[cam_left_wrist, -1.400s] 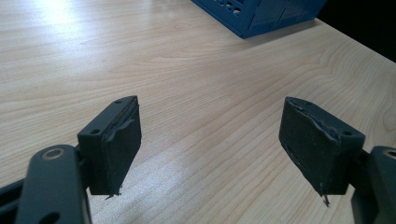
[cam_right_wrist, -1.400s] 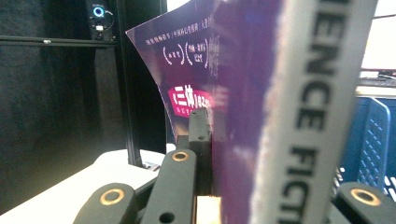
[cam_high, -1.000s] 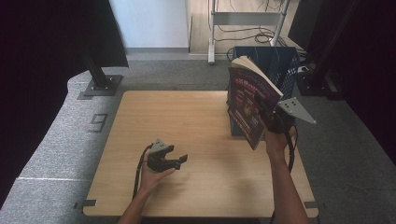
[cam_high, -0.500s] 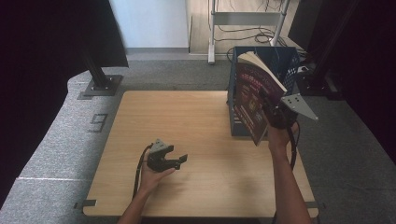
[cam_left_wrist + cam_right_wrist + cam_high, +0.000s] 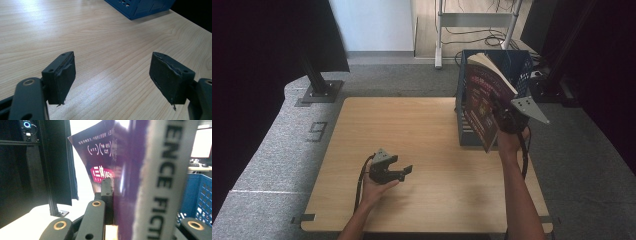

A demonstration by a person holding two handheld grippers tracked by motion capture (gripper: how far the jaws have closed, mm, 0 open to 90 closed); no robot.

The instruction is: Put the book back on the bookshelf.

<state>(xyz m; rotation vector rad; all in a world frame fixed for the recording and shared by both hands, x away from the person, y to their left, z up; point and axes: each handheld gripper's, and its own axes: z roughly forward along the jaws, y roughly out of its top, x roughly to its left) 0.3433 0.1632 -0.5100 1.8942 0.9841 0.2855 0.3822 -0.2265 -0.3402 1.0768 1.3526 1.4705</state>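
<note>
The right tool (image 5: 504, 120) is clamped on a purple paperback book (image 5: 479, 107), held upright above the blue crate (image 5: 517, 65) at the counter's (image 5: 412, 130) far right edge. Its spine reads "ENCE FICTI", with Chinese characters on the cover. The left tool (image 5: 404, 172) rests on the counter, jaws wide apart and empty.

Left gripper (image 5: 404, 172) agape, right gripper (image 5: 504, 117) clamped

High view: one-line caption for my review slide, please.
Right tool holds a purple book upright at the blue crate; left tool rests open on the wooden table.
</note>
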